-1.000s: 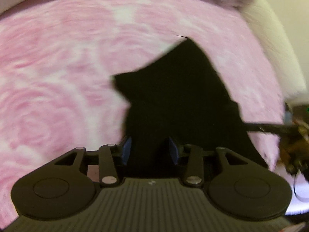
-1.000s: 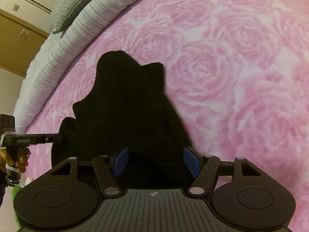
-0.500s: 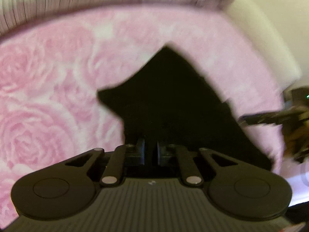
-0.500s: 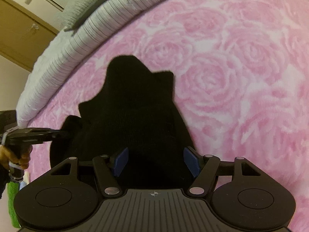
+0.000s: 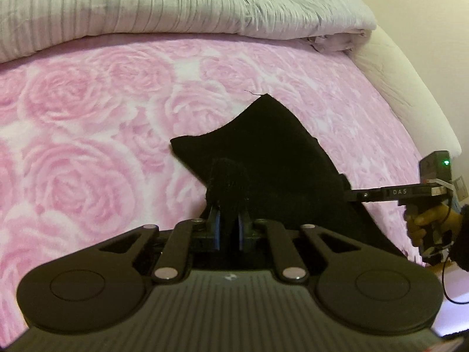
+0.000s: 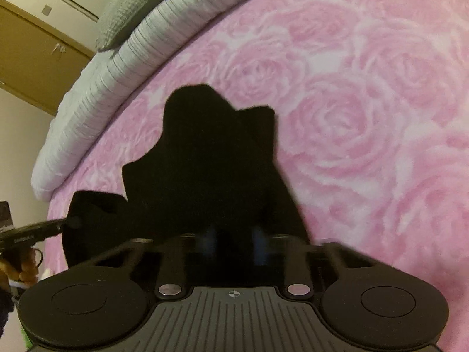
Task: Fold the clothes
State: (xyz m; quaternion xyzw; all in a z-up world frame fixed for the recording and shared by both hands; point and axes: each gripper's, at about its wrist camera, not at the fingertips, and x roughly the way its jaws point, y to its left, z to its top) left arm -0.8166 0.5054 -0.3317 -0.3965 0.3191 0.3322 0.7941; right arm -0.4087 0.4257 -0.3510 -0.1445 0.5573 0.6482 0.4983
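Left tool [image 5: 229,228]: its 2 blue pads [image 5: 217,230] sit close together w/ a bunched ridge of the black garment [image 5: 272,158] pinched btwn them, fabric rising in a small lump just ahead of the tips. Rest of the garment spreads fwd and to the right of that tool, flat on the pink rose-pattern blanket [image 5: 88,146] covering the bed, w/ 1 pointed corner at its far end and another sticking out to the left. Beyond it, a folded grey striped quilt [image 5: 176,8] lies across the far side of the blanket. Right tool [image 6: 233,242]: view is blurred at the tips; the 2 blue pads [image 6: 258,240] show w/ a gap btwn them over the garment's near edge [image 6: 205,176], but can't tell whether they're gripping cloth. From the left view the right tool [image 5: 356,196] reaches in from the right side, tip touching the garment's right edge, held by the right hand [image 5: 431,223]. From the right view the left tool [image 6: 63,224] comes in from the left, its tip at a lifted black fold.
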